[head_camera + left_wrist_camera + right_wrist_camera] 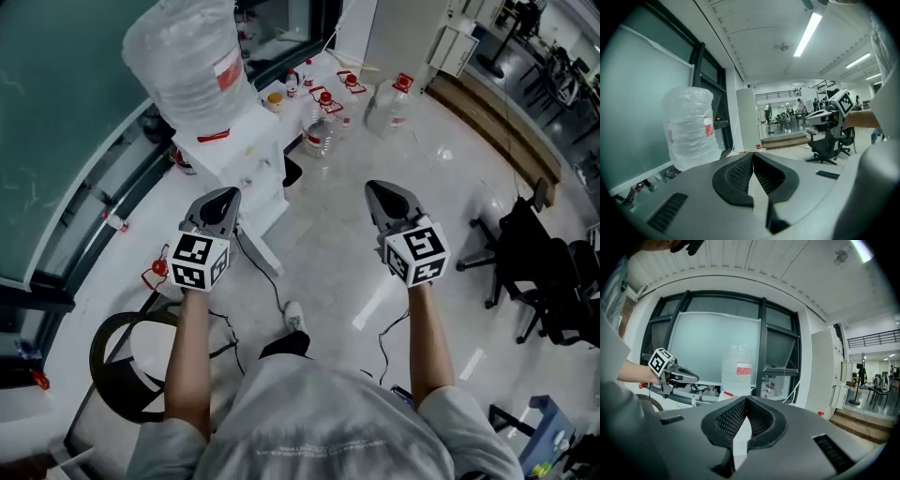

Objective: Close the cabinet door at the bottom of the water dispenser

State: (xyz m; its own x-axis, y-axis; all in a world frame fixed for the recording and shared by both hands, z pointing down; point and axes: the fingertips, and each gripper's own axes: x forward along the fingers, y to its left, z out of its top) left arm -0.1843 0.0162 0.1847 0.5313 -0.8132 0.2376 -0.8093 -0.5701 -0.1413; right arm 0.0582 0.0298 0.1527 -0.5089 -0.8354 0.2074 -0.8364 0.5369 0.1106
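Looking down from your head, you get the only sight of the cabinet door [260, 246]: a thin white panel swung out from the foot of the water dispenser [239, 155] over the floor [328, 248]. It sits just to the right of your left gripper [223, 195] in that view. Neither gripper view reaches that low. Both show only the big water bottle [689, 126] on top of the dispenser, set against the dark-framed window [712, 341].

Your gripper views do settle the grip. The left gripper's fingers [738, 173] meet pad to pad with nothing between them, and so do those of the right gripper [382, 190]. Each gripper view also catches the other gripper held out level at its side.

Around the dispenser, red-capped jugs [387, 103] stand on the floor near the far wall. A black office chair [534, 272] stands well apart towards the floor's right edge. A black cable [278, 298] trails across the floor below the door, near your shoe [294, 319]. Nothing stands between your grippers and the door.
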